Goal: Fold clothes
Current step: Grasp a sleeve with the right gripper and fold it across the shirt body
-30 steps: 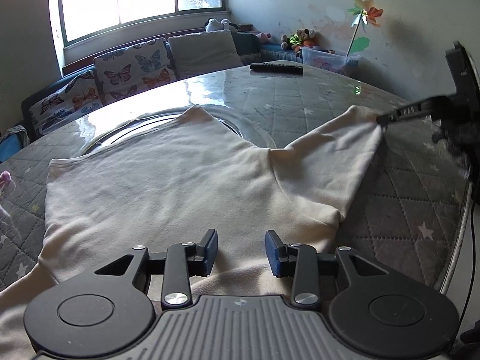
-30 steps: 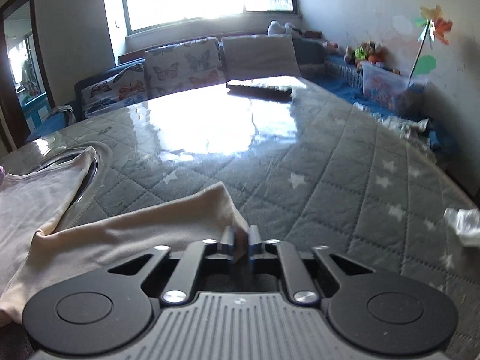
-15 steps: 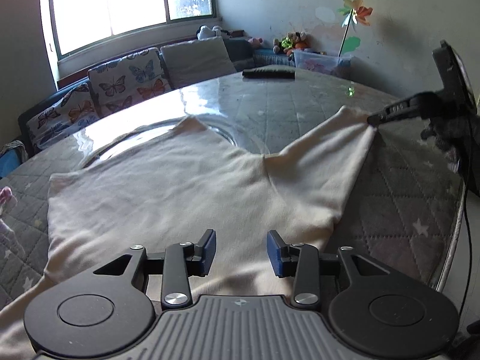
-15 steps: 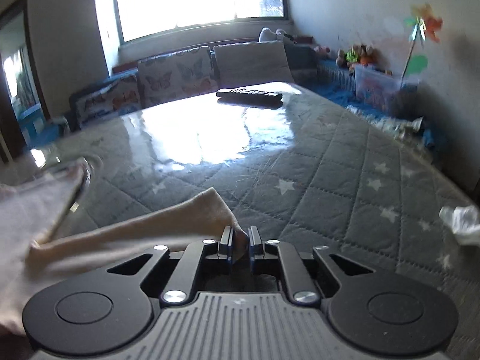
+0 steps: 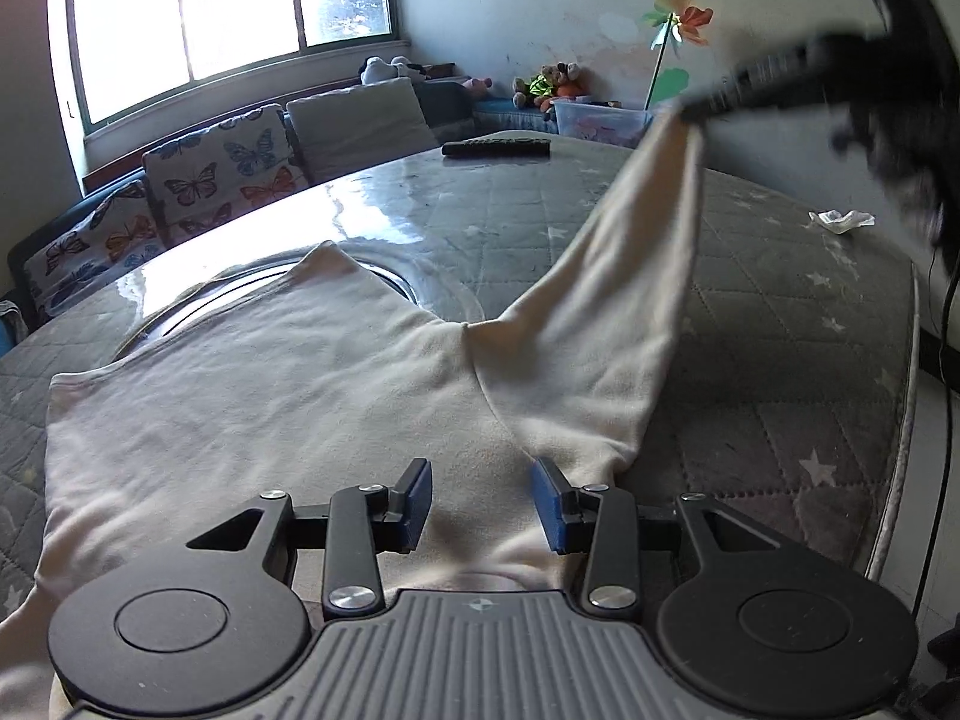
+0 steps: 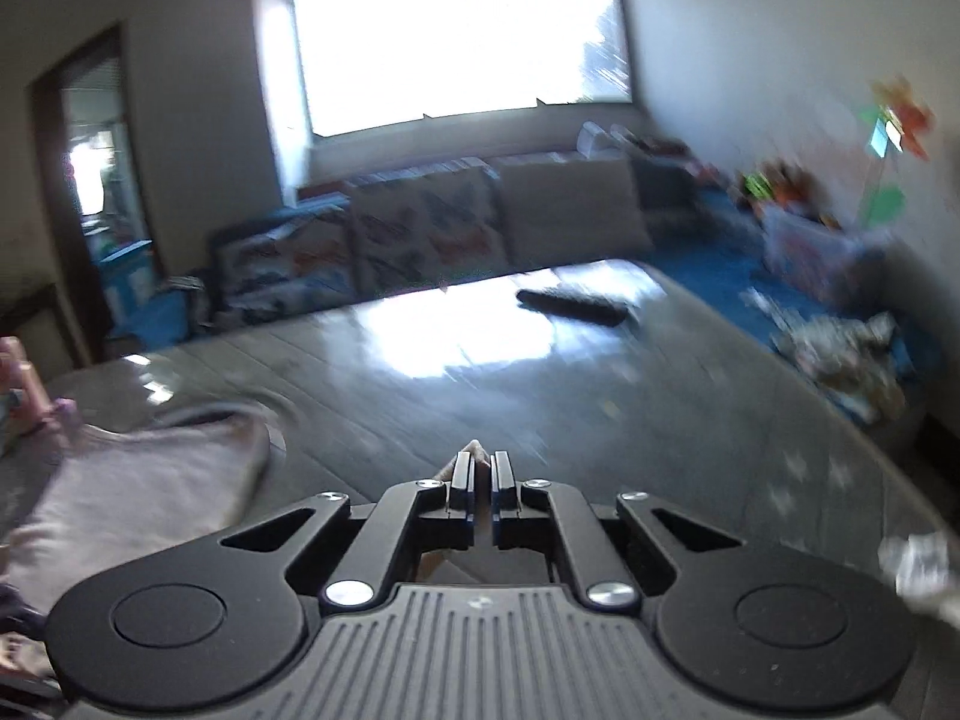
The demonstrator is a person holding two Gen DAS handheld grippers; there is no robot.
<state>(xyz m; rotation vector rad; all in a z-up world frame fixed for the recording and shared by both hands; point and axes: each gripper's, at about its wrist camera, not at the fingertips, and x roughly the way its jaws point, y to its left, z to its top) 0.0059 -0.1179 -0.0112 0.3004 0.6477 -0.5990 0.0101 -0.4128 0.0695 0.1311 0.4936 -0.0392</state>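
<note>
A cream shirt [image 5: 288,396] lies spread flat on the round table [image 5: 780,360], directly ahead of and under the left claw [image 5: 480,498]. One sleeve [image 5: 636,240] rises off the surface, slanting up and to the right of that claw. The right claw [image 6: 482,477] has its jaws closed to a thin slit on the sleeve's tip, which pokes out just past its fingertips. The left claw hangs low over the shirt's near edge, jaws wide apart, gripping nothing.

Far ahead of both claws a dark remote [image 5: 495,148] lies on the table. A crumpled white scrap [image 5: 840,219] sits well right of the left claw. Beyond the table, a clear plastic bin [image 5: 600,120] holds contents too blurred to name.
</note>
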